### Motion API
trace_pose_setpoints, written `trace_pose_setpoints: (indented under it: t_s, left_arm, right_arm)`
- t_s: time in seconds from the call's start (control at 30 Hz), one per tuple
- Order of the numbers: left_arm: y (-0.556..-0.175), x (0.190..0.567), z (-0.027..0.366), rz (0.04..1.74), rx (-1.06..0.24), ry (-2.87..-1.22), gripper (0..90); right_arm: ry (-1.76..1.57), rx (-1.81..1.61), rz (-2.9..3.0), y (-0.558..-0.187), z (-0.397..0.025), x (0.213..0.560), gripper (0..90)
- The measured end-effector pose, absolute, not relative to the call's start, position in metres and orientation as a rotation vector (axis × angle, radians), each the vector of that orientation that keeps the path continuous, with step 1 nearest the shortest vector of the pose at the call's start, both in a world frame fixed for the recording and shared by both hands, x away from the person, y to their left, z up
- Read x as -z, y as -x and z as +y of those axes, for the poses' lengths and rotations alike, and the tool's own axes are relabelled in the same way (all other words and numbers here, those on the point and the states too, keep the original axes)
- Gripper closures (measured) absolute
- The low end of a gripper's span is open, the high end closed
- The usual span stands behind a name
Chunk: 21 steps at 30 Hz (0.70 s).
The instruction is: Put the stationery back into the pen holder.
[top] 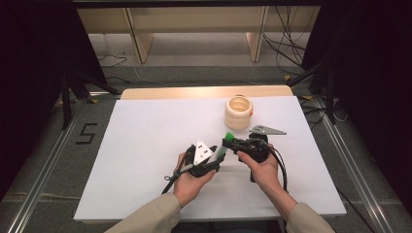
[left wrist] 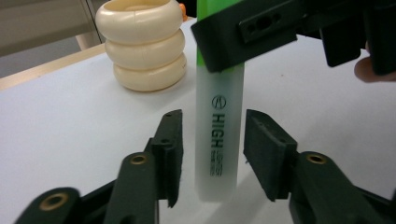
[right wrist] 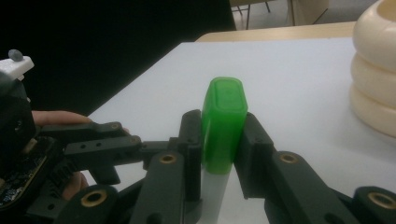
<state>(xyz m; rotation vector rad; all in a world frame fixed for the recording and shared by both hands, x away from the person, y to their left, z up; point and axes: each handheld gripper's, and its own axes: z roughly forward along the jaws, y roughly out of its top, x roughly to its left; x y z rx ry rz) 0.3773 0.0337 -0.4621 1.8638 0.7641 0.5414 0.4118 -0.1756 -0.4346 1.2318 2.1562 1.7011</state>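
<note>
White sheeting covers the table (top: 145, 145), with dark floor, cables and pale wooden furniture legs beyond its far edge. One highlighter (top: 224, 144) and one cream holder (top: 238, 112), built like three stacked rings, are the items on view; whether the holder has anything in it cannot be told. Two grippers meet near the table's middle, just in front of the holder. The right gripper (right wrist: 223, 140) has its jaws closed on the highlighter's green cap (right wrist: 224, 122). The left gripper (left wrist: 212, 156) stands with jaws set narrowly apart on either side of the translucent barrel (left wrist: 217, 140), a small gap showing on each side. That left gripper view reads "HIGH" on the barrel, lettering the high view does not resolve.
</note>
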Motion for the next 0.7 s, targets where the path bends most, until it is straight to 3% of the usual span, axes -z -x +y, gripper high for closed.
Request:
trace_pose_setpoints:
  t_s: [0.3,0.7]
  left_arm:
    - [-0.376,0.458,0.053,0.782,-0.479,-1.990,26.4]
    - [-0.362,0.459,0.107,0.796,-0.505,-2.022,22.2]
  right_arm:
    - [-1.198,-1.646,2.134,-0.412,-0.180,0.429,74.3]
    - [-1.175,-1.585,2.083,-0.416,-0.191,0.418,74.3]
